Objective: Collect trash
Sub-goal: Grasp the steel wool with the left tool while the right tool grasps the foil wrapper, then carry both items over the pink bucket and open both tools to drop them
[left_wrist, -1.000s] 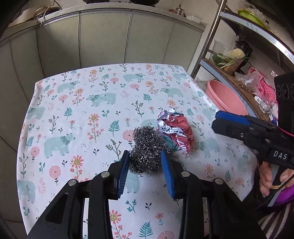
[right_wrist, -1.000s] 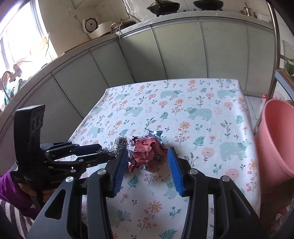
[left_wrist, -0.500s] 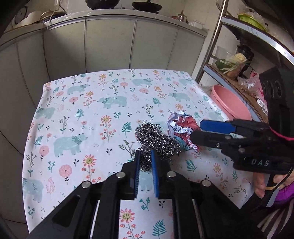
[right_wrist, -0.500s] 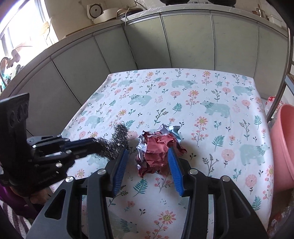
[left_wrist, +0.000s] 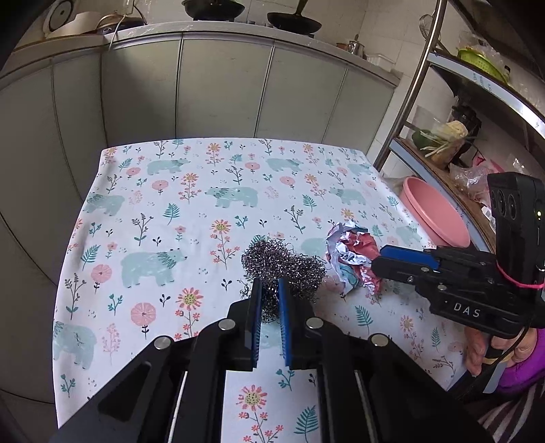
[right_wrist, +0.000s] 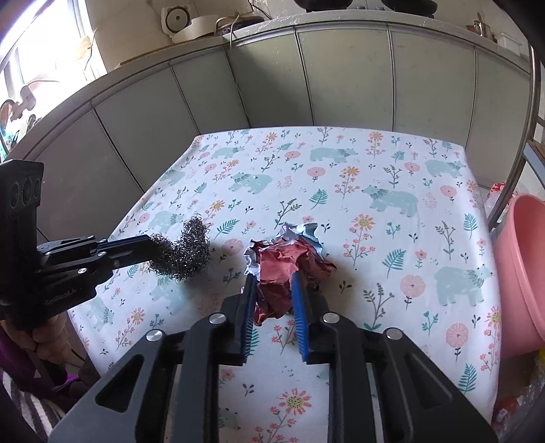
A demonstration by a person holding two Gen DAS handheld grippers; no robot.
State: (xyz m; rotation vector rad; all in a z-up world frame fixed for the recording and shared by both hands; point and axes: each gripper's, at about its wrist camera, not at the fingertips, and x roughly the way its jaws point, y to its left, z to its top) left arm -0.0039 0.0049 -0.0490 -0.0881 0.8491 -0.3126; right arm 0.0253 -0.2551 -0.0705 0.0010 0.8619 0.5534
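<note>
"DAS" lettering on right tongs

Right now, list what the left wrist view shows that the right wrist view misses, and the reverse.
Only the left wrist view: the shelf rack with vegetables, and two pans on the counter. Only the right wrist view: the bright window at far left. Both: the left gripper pinching the steel wool, the right gripper closed on the crumpled wrapper, the bear-print tablecloth and the pink basin.
</note>
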